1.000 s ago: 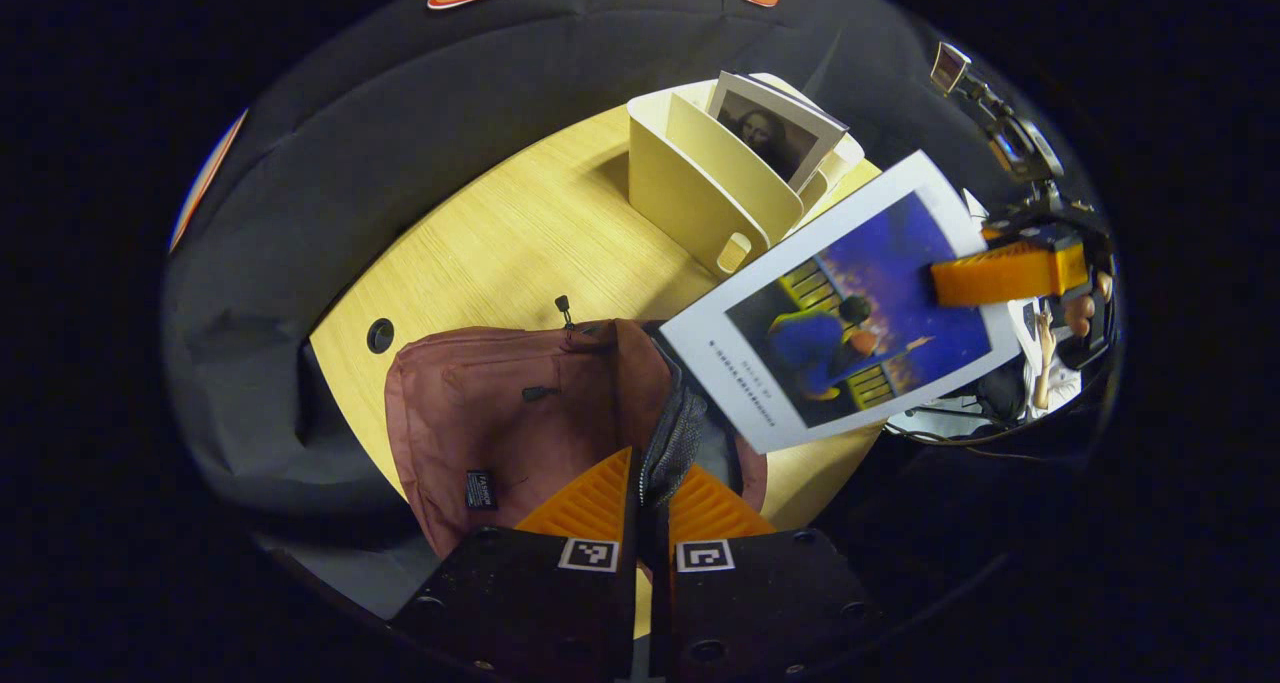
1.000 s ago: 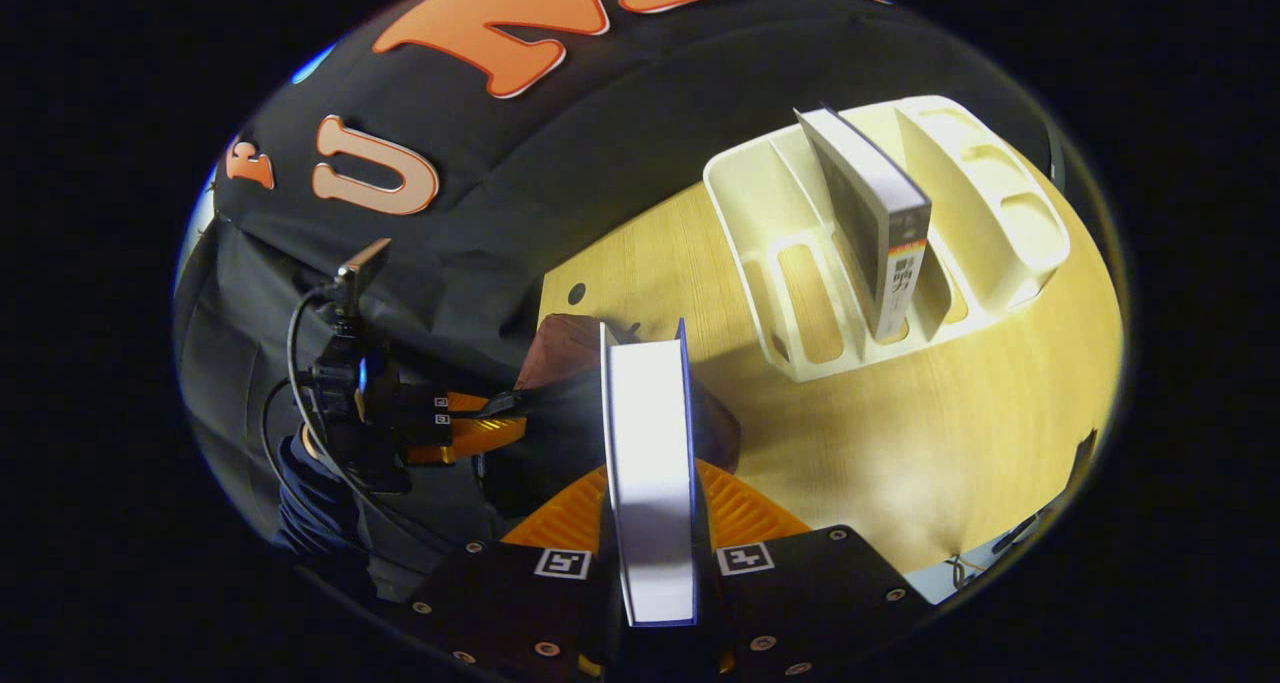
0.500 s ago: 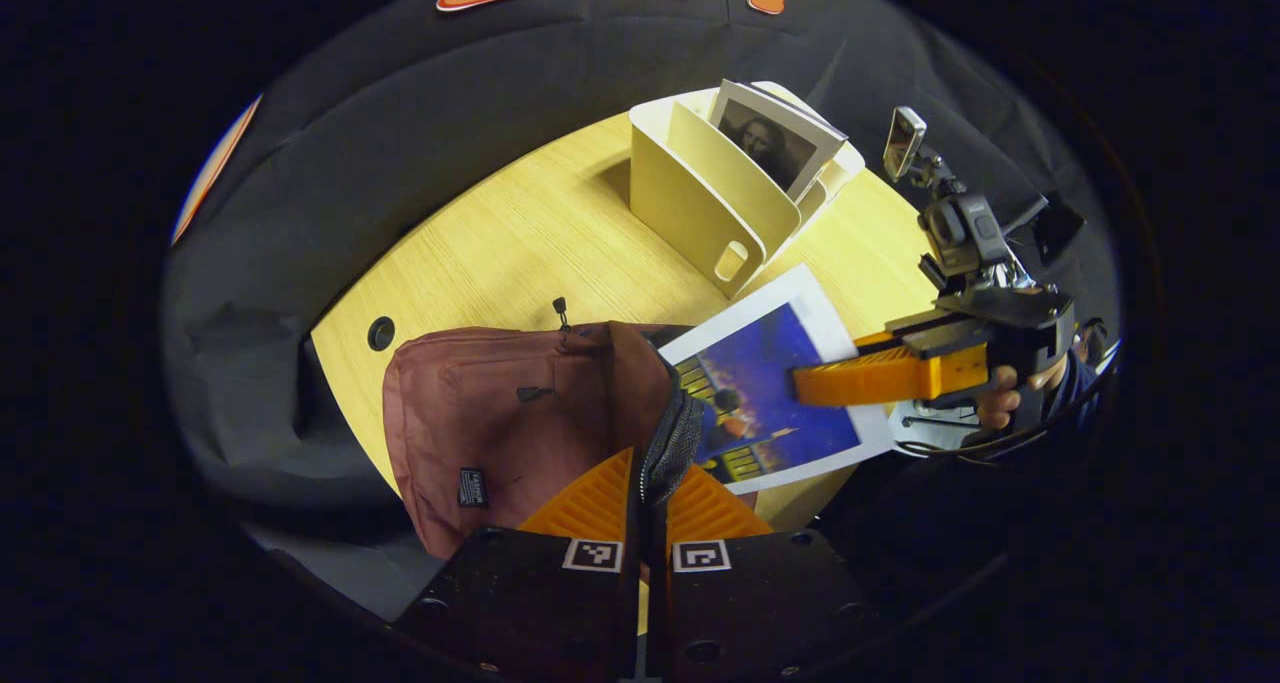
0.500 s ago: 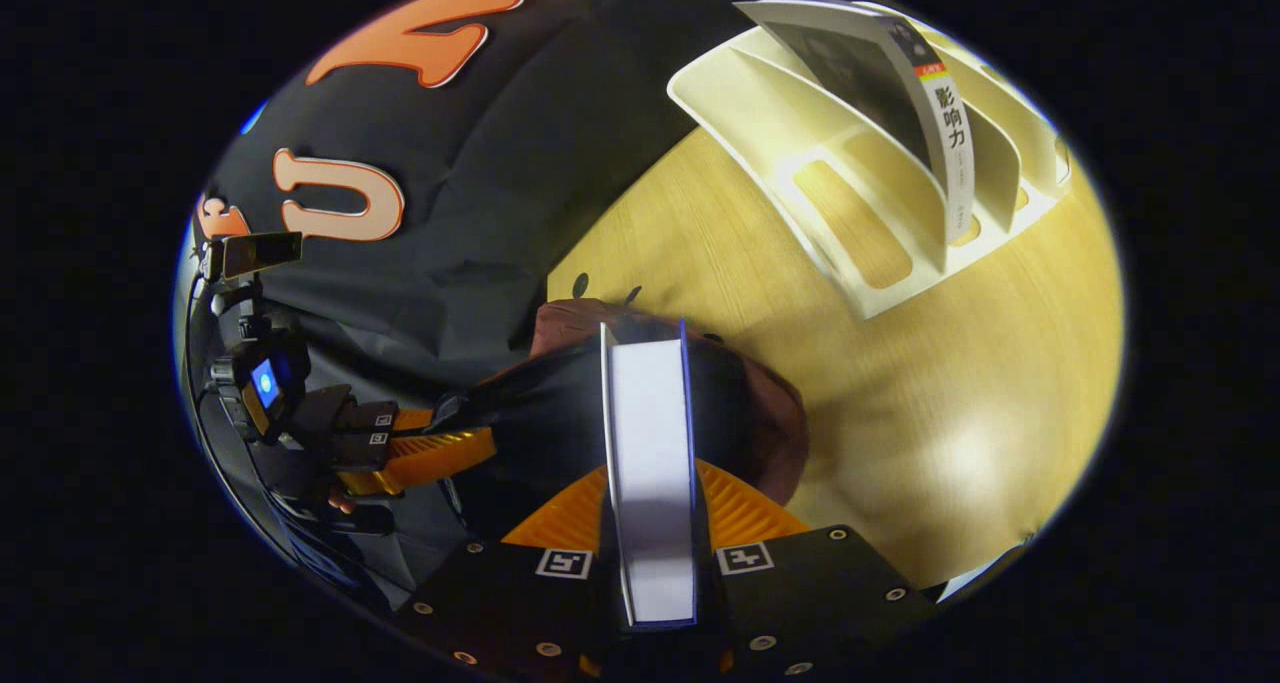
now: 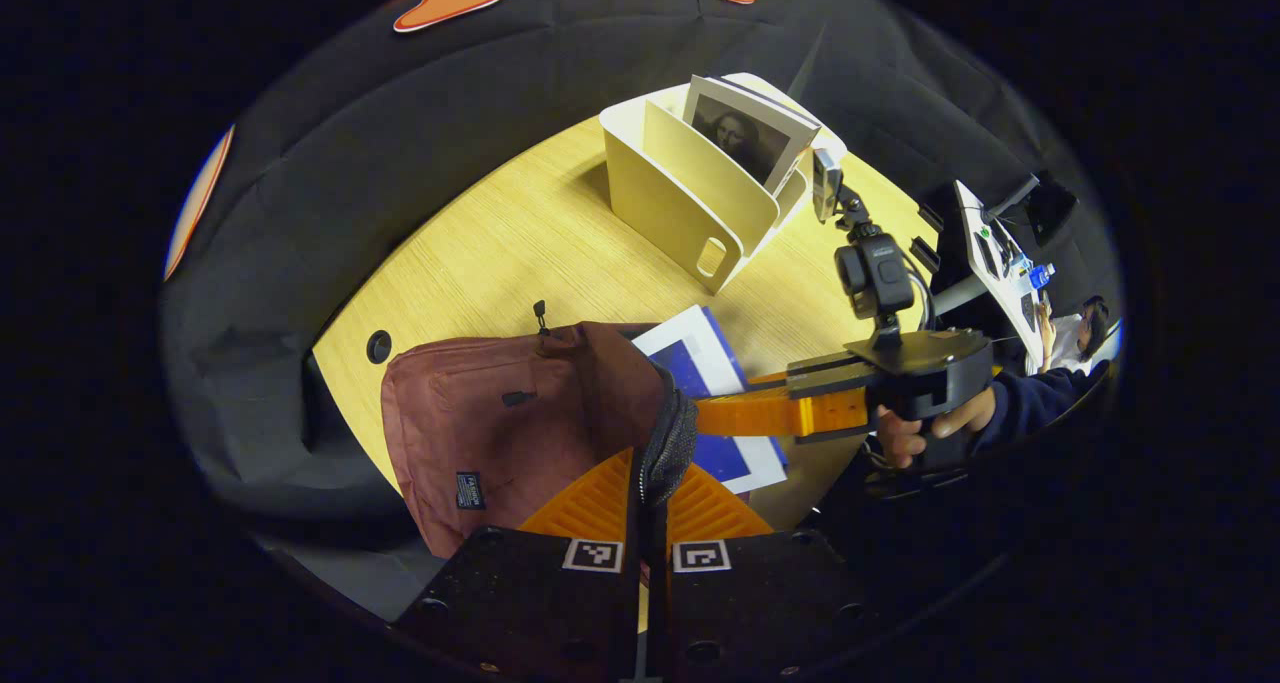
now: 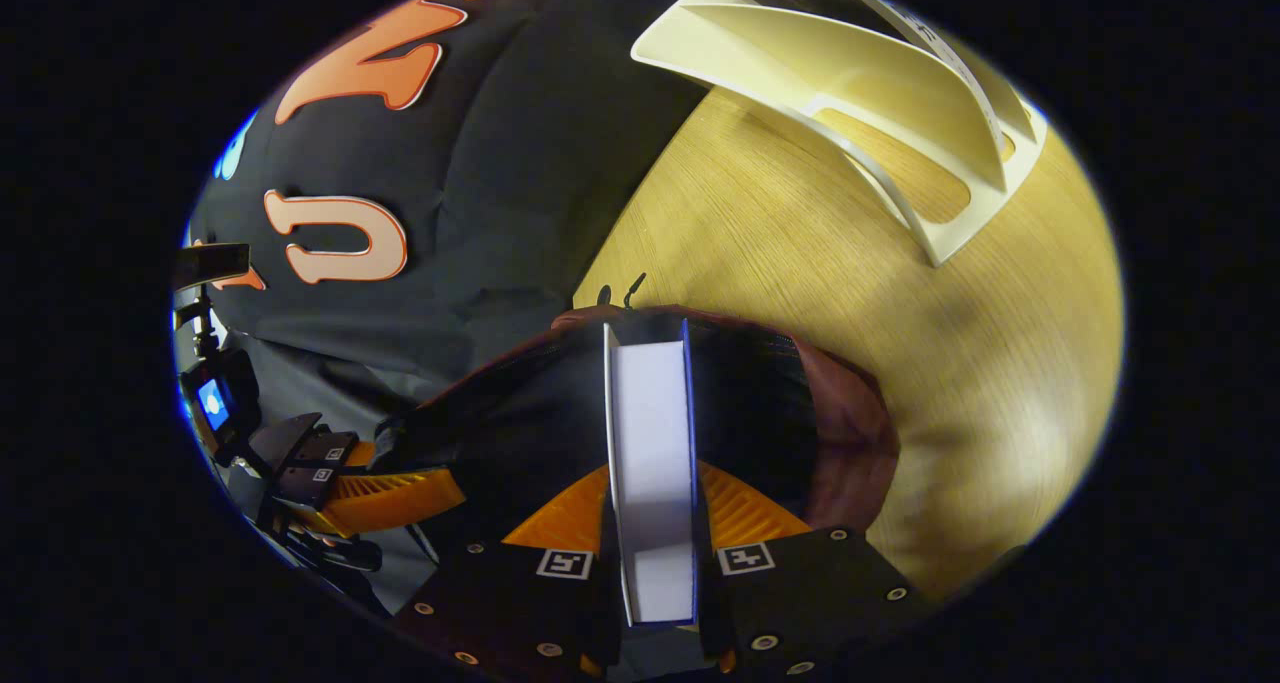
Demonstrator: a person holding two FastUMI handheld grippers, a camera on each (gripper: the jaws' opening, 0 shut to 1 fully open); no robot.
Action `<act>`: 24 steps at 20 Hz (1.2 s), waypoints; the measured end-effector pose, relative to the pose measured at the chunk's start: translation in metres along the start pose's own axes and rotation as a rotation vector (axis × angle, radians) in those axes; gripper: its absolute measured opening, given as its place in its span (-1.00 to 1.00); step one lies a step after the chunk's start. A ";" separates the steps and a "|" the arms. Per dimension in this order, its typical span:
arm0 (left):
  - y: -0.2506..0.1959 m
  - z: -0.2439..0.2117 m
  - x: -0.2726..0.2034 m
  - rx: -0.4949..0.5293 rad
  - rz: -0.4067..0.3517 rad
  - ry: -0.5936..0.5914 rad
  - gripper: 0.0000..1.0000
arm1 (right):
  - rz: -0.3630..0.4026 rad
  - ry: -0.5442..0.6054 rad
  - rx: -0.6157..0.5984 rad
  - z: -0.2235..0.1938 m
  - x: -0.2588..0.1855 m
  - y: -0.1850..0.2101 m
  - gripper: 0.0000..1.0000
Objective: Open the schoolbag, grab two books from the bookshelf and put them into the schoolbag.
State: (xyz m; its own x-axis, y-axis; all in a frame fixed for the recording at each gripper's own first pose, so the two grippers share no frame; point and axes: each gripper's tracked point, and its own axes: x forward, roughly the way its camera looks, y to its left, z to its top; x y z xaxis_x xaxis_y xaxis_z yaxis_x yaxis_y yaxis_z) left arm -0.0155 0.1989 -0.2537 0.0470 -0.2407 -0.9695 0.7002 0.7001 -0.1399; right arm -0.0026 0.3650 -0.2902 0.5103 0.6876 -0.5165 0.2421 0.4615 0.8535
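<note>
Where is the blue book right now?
The blue book, clamped in the right gripper, is entering the schoolbag mouth, right of the left gripper holding the bag's edge.

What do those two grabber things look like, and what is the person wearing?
Each gripper has a black boxy body with small square black-and-white markers near two ribbed fingers. You see this on the left gripper and the right gripper. A small black camera stands on a stalk on top of the right gripper, with a thin cable beside it. The hand holding it comes out of a dark blue sleeve.
</note>
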 end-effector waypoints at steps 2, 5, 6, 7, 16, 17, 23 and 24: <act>-0.004 0.002 -0.001 0.005 -0.004 0.001 -0.92 | 0.019 -0.013 0.015 -0.004 0.014 0.002 -0.38; -0.010 0.003 0.000 0.014 -0.018 -0.002 -0.92 | 0.041 -0.026 0.039 -0.009 0.032 0.005 -0.38; -0.013 0.002 -0.001 0.018 -0.023 -0.002 -0.92 | 0.048 -0.028 0.040 -0.010 0.038 0.006 -0.38; -0.014 0.002 0.000 0.015 -0.025 -0.001 -0.92 | 0.049 -0.031 0.045 -0.008 0.043 0.007 -0.38; -0.007 0.001 0.008 -0.049 -0.043 -0.023 -0.91 | -0.160 0.104 -0.081 -0.034 0.057 -0.031 0.30; -0.007 0.003 0.008 -0.057 -0.050 -0.031 -0.91 | -0.185 0.109 -0.112 -0.034 0.048 -0.037 0.35; -0.007 0.003 0.012 -0.074 -0.046 -0.057 -0.92 | -0.333 0.067 -0.294 0.004 -0.022 -0.069 0.95; -0.008 0.003 0.013 -0.070 -0.043 -0.058 -0.92 | -0.363 0.064 -0.326 0.010 -0.031 -0.072 0.95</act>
State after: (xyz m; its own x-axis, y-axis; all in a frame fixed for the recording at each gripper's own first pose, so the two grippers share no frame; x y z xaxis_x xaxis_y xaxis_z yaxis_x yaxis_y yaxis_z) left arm -0.0181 0.1881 -0.2643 0.0605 -0.3082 -0.9494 0.6514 0.7329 -0.1964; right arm -0.0275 0.3045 -0.3348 0.3869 0.4780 -0.7886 0.1194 0.8220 0.5568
